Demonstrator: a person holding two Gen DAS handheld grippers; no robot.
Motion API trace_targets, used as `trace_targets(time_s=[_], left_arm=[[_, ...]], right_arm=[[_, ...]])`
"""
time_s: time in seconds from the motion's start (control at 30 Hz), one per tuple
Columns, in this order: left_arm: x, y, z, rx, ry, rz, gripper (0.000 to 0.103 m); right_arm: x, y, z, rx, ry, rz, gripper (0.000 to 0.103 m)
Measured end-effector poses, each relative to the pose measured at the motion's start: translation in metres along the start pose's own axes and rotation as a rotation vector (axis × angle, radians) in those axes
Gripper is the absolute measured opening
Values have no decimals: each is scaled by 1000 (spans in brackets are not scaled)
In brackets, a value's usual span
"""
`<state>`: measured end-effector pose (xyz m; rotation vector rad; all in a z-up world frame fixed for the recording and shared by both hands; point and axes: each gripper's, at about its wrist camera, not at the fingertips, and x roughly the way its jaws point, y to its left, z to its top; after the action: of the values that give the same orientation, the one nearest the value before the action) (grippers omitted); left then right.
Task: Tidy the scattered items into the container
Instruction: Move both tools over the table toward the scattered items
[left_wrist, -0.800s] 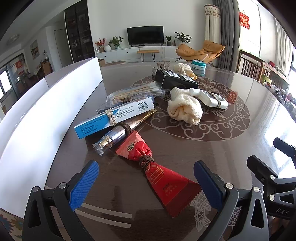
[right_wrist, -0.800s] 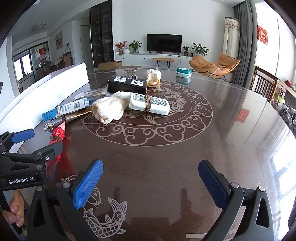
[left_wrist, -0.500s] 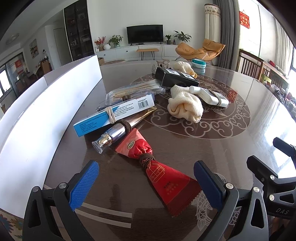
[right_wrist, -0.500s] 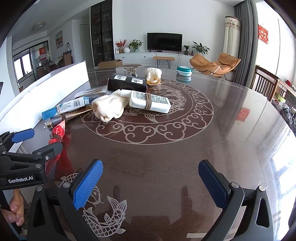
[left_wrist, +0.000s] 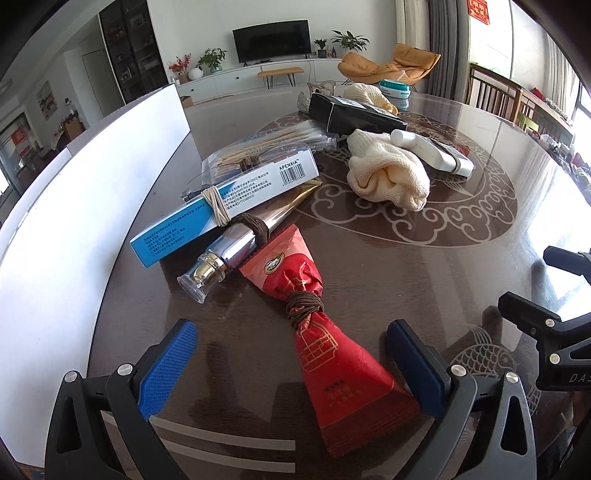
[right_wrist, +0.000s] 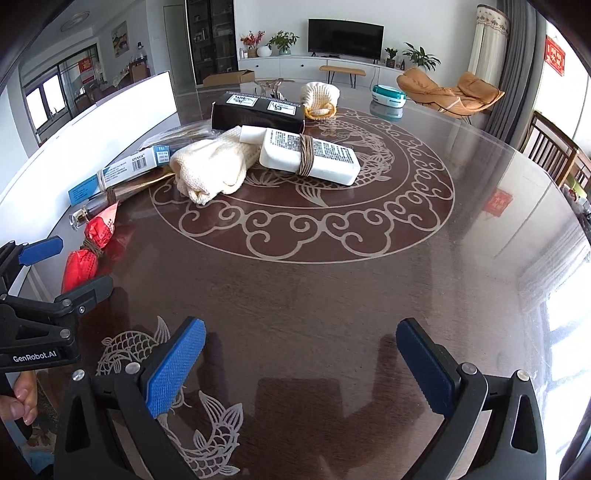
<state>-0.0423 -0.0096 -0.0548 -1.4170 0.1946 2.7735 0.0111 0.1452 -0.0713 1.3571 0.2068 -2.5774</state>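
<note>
Both claws are held spread wide above the dark round table (right_wrist: 332, 295), angled downward, and nothing is gripped by either. The left claw (left_wrist: 291, 365) is positioned over the lower end of a red packet (left_wrist: 332, 362) tied at its waist with brown cord; the packet lies flat on the table between the blue pads without being touched by them. Just beyond the packet a silver tube with a clear cap (left_wrist: 229, 258) is seen, bound with a brown band, and a blue-and-white box (left_wrist: 229, 199) wrapped with pale string lies against it. A clear bag of cotton swabs (left_wrist: 266, 147) is found behind the box. Further in, a cream knitted cloth (left_wrist: 388, 173) rests beside a white bottle (left_wrist: 432, 151), and a black box (left_wrist: 351, 114) lies behind them. A long white container wall (left_wrist: 74, 206) is set along the left edge of the table, near the blue-and-white box.

The right claw (right_wrist: 299, 369) is held over bare table with fish patterns, well apart from the items. In its view, part of the left claw and a person's fingers (right_wrist: 22, 398) are seen at the left edge.
</note>
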Motion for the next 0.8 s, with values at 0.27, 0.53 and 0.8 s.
trace_targets(time_s=[0.27,0.53,0.8], left_arm=[[36,9,40,-5,59,-111,103],[76,1,90,34,18,-144,103],[91,-5,114,33,14,-146,103]], right_arm=[[28,2,37,-30,-6,33,103],[65,-15,91,-2,-14,16,103],[73,-27,101,-9,-16,24,103]])
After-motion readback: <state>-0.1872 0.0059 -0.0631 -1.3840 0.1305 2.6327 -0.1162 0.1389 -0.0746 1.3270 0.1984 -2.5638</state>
